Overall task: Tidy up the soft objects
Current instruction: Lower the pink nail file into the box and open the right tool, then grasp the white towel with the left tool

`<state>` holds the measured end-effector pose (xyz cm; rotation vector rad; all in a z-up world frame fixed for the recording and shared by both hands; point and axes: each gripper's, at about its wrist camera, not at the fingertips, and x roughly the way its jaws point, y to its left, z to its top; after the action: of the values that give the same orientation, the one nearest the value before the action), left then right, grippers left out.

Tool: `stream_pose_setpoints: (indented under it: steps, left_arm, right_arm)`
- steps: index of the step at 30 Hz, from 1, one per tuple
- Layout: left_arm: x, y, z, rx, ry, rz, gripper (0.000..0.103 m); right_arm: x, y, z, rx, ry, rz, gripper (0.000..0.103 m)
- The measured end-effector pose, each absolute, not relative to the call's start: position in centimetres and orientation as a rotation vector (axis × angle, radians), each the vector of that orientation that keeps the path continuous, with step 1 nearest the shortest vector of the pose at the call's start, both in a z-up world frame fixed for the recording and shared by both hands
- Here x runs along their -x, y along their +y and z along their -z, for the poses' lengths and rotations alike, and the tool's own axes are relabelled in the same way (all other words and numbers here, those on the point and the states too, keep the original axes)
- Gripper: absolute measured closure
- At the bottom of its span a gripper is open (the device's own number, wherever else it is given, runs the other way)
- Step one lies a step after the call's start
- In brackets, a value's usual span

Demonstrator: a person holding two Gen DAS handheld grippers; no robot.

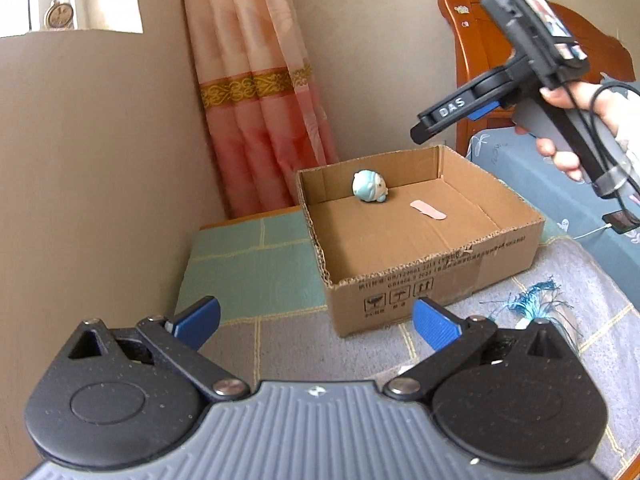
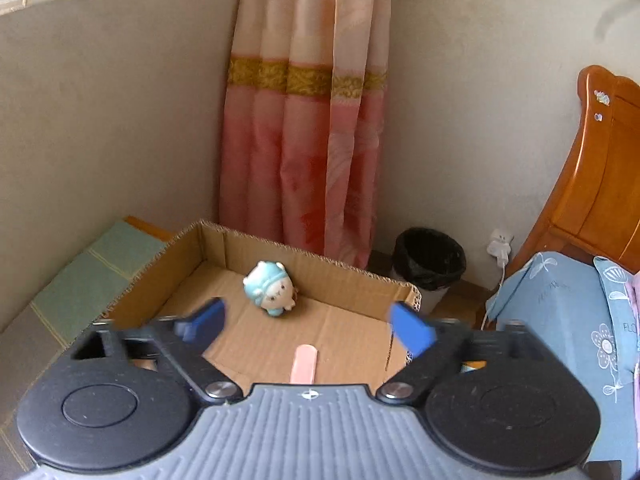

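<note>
An open cardboard box (image 1: 436,280) (image 2: 348,276) sits on a patterned cloth. Inside it a small blue-and-white plush doll (image 1: 369,187) (image 2: 271,288) rests near the far wall, and a flat pink strip (image 1: 429,209) (image 2: 305,363) lies on the box floor. My left gripper (image 1: 316,322) is open in front of the box's near wall, nothing between its blue pads. My right gripper (image 2: 308,326) hovers over the box, open and empty, with the pink strip just below it. In the left wrist view the right gripper (image 1: 444,118) shows above the box's far right corner, held by a hand (image 1: 568,128).
A blue tassel (image 1: 532,304) lies on the grey cloth right of the box. A green mat (image 1: 256,264) lies left of it. A pink curtain (image 2: 304,128), a black bin (image 2: 430,260), a wooden headboard (image 2: 600,184) and blue bedding (image 2: 560,320) surround the spot.
</note>
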<state>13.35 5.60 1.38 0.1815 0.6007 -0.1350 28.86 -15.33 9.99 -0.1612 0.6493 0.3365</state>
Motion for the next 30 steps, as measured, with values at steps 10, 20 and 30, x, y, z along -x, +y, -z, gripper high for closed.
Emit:
stream_pose_setpoints:
  steps: [10,20,30]
  left_arm:
    - [-11.7,5.3,-0.8,-0.172,0.619,0.146,0.001]
    - [-9.5,4.8,-1.1,-0.173,0.615,0.161,0.001]
    - [-8.8,4.3,0.3,-0.159,0.668,0.184,0.001]
  right_arm:
    - [-22.7,-16.4,-10.3,0.178,0.661,-0.324,0.0]
    - [-17.0,-17.8,-7.1,0.166,0.728,-0.257,0.0]
    - [-11.8,-19.2,-3.8,0.111,0.787,-0.188,0.0]
